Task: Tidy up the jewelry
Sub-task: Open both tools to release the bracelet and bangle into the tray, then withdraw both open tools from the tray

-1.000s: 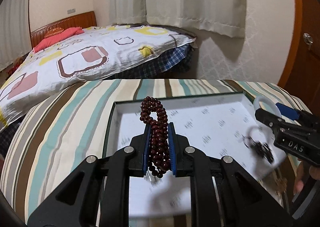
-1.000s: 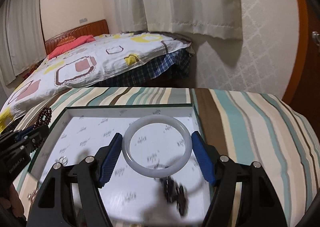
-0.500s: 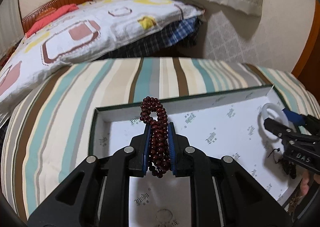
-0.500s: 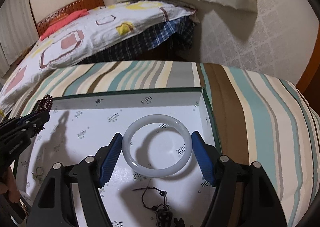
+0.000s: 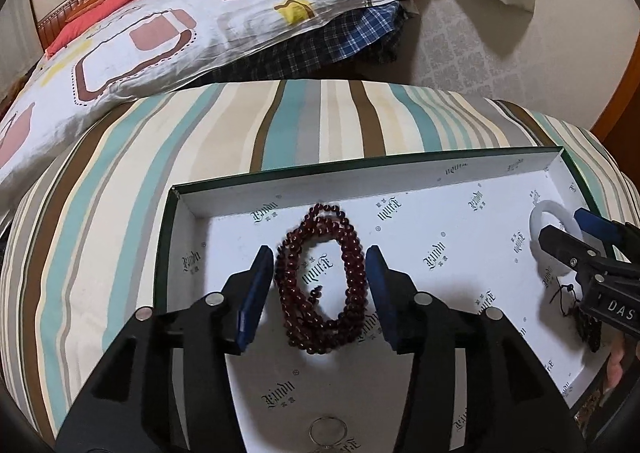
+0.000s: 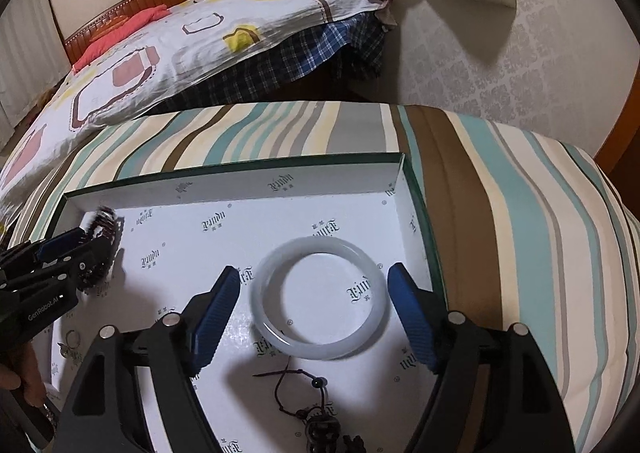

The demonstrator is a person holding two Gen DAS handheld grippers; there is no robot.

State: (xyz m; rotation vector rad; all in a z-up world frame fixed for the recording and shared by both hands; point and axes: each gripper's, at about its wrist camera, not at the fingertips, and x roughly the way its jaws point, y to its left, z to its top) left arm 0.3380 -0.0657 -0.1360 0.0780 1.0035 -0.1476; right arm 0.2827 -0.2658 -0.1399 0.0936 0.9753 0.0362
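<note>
Far left, left wrist view: striped cover (image 5: 120,213) under box, w/ bed (image 5: 160,33) behind in patterned sheet, red pillow at headboard.

Box (image 5: 360,189): shallow, green outside, white printed lining, sits flat on striped cover. Left wall near left gripper, right wall near right gripper.

Left gripper (image 5: 320,285): released, blue pads spread wide, nothing clamped. Dark red bead strand (image 5: 320,293) between pads as coiled loop on or just above box floor (slightly blurred; cannot tell if fully at rest). Not touching either pad as far as visible. Same strand seen from right wrist view at far-left corner of box (image 6: 100,245), blurred, partly behind left gripper's fingers.

Small metal ring (image 5: 328,431) on box floor, near edge, below left gripper.

Ctr-right of box: dark corded pendant (image 6: 316,413) on lining, thin cord looped above it, just on near side of bangle; apart from it or touching, cannot tell.

Right gripper (image 6: 316,313): also released, pads wide apart. White translucent bangle (image 6: 320,297) flat on box floor between pads, gap on both sides, close to box's right wall. In left wrist view bangle (image 5: 548,221) partly hidden behind right gripper's fingers.

Far right: striped cover continues, wallpapered wall (image 6: 480,53) and curtain hem above.
</note>
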